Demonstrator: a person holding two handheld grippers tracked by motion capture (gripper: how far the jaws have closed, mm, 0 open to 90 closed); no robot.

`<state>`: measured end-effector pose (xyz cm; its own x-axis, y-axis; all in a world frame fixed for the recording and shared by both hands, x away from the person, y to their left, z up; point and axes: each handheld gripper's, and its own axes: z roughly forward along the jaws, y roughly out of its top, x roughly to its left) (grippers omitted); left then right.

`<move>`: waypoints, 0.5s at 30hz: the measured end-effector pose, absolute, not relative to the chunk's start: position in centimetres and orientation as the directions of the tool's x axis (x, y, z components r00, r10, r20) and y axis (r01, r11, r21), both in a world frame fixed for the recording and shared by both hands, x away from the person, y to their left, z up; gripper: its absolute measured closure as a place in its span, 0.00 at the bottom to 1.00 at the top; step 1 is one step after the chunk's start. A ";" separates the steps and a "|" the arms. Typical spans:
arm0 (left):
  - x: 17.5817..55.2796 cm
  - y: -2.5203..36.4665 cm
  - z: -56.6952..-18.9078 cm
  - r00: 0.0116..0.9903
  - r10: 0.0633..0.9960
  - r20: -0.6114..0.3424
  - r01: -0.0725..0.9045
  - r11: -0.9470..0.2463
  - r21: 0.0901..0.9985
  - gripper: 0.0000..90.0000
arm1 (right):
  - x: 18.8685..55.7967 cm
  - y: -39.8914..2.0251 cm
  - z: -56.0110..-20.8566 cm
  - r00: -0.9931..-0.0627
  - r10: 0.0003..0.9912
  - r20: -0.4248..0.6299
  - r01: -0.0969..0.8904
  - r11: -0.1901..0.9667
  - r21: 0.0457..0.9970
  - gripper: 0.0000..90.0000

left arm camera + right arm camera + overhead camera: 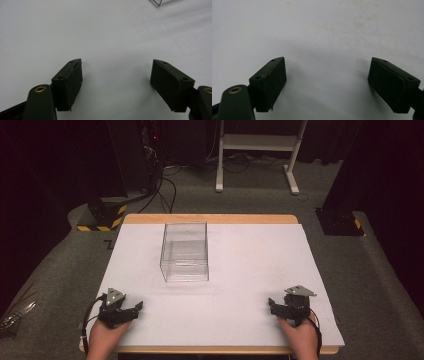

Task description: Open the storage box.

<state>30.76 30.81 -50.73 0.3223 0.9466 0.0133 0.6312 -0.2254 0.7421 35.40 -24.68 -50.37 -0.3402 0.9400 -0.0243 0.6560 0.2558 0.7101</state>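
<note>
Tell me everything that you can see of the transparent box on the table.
The transparent box is a rectangular container with thin, clear walls that look like plastic or acrylic. Its top looks open and nothing can be seen inside. It stands upright on the white table cover, left of the middle and toward the far side, its long side running away from the person. Nothing touches it except the cover below; both grippers rest far from it near the front edge. One corner also shows in the left gripper view.
</note>
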 end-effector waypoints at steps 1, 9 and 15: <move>30.9 30.9 -50.7 0.334 0.942 -0.003 0.634 -0.223 0.740 0.25 | 35.4 -24.7 -50.4 -0.342 0.939 -0.027 0.654 0.258 0.711 0.17; 30.8 31.1 -50.3 0.354 0.935 -0.025 0.622 -0.215 0.753 0.20 | 35.4 -24.7 -50.4 -0.341 0.940 -0.027 0.654 0.258 0.711 0.17; 30.7 30.9 -50.1 0.370 0.929 -0.018 0.611 -0.229 0.758 0.17 | 35.4 -24.7 -50.4 -0.341 0.940 -0.027 0.654 0.258 0.711 0.17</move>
<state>30.67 30.90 -50.13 0.3698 0.9289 -0.0178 0.6113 -0.2288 0.7576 35.39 -24.68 -50.37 -0.3414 0.9395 -0.0267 0.6539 0.2578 0.7113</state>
